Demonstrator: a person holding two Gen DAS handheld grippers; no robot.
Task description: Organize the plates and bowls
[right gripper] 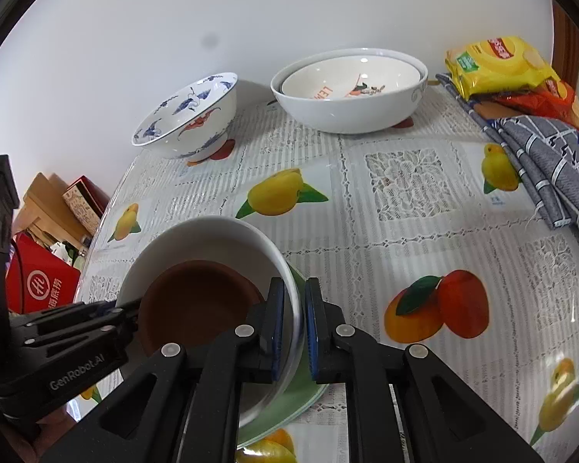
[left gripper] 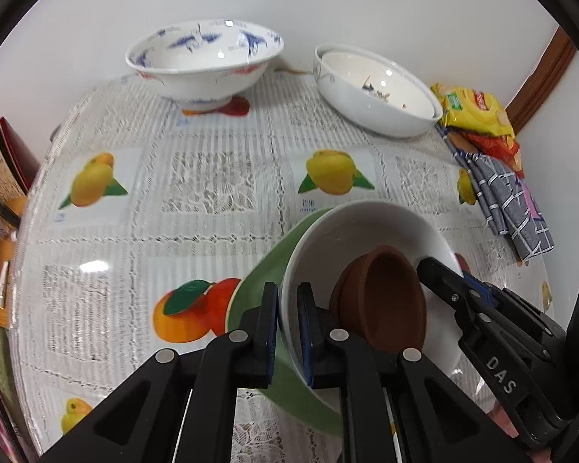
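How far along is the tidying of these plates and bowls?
Partly done. A small cream bowl already sits nested inside the large white bowl by the wall. In hand: both tools, left tool and right tool, grip opposite rims of a plain white bowl holding a brown clay dish, above a green plate. Left: the blue-patterned bowl stands alone.

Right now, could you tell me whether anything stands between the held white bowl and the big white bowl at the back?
Nothing visible does. Both grippers clamp the white bowl, brown bowl inside, over the green plate. Only bare tablecloth lies before the big white bowl.
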